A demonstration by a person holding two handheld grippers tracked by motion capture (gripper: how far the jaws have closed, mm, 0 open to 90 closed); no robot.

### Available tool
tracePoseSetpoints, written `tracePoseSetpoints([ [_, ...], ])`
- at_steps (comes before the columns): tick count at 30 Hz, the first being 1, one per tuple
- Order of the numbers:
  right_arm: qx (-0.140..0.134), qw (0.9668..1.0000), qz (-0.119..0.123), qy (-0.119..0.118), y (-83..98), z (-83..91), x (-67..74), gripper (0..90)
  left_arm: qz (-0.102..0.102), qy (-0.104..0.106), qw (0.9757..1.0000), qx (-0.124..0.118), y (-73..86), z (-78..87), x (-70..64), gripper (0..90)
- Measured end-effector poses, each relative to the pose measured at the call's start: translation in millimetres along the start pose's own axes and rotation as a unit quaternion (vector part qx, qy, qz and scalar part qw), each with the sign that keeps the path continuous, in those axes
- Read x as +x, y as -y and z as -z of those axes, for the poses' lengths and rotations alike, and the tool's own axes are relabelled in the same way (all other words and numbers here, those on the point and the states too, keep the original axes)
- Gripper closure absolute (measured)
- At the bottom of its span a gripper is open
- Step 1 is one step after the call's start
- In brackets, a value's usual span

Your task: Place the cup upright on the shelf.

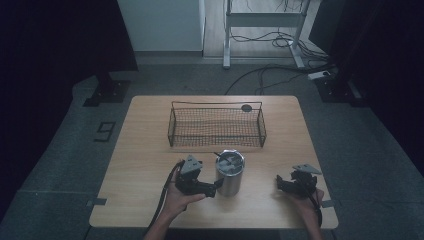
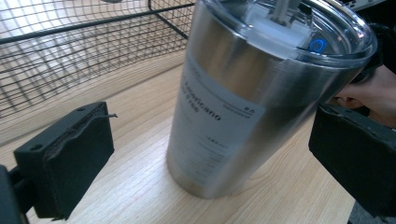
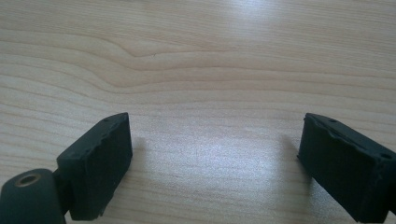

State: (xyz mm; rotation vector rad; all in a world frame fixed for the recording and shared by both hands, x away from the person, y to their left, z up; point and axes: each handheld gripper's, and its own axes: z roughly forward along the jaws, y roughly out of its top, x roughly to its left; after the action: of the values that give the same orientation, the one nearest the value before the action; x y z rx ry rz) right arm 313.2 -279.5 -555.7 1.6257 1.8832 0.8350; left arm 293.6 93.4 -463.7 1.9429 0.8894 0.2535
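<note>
Beyond the left tool you see a wire basket (image 1: pixel 216 126) on the wooden counter (image 1: pixel 145 150). A small dark disc (image 1: pixel 246 107) sits at the basket's far right corner.

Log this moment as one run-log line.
left gripper: open, jaws beside steel tumbler | right gripper: open, nothing held | wire basket: behind tumbler

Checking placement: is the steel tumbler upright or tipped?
Upright. The tumbler stands on its base on the table, lid on top, between the open left gripper pads.

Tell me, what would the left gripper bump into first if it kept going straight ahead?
Most likely the steel tumbler: it stands upright right between the left gripper's open jaws, neither pad touching it.
</note>
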Motion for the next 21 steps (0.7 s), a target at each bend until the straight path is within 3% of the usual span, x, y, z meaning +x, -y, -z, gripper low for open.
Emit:
tracePoseSetpoints([
  [8,0.000,1.0000,-0.001,0.001,0.0,0.2,-0.1,10.0,-0.018,0.025,0.9995,-0.002,-3.6,-14.9,-8.1,0.0],
  [12,-0.001,1.0000,-0.001,0.002,0.1,0.3,-0.2,10.3,-0.029,0.021,0.9993,-0.005,-7.9,-24.1,-15.1,0.0],
  [17,-0.001,1.0000,-0.001,0.002,0.1,0.4,-0.2,10.4,-0.027,0.026,0.9993,-0.005,-10.8,-31.9,-16.3,0.0],
  [21,-0.001,1.0000,-0.003,0.003,0.1,0.4,-0.1,10.6,-0.028,0.018,0.9994,-0.002,-13.5,-41.3,-19.3,0.0],
])
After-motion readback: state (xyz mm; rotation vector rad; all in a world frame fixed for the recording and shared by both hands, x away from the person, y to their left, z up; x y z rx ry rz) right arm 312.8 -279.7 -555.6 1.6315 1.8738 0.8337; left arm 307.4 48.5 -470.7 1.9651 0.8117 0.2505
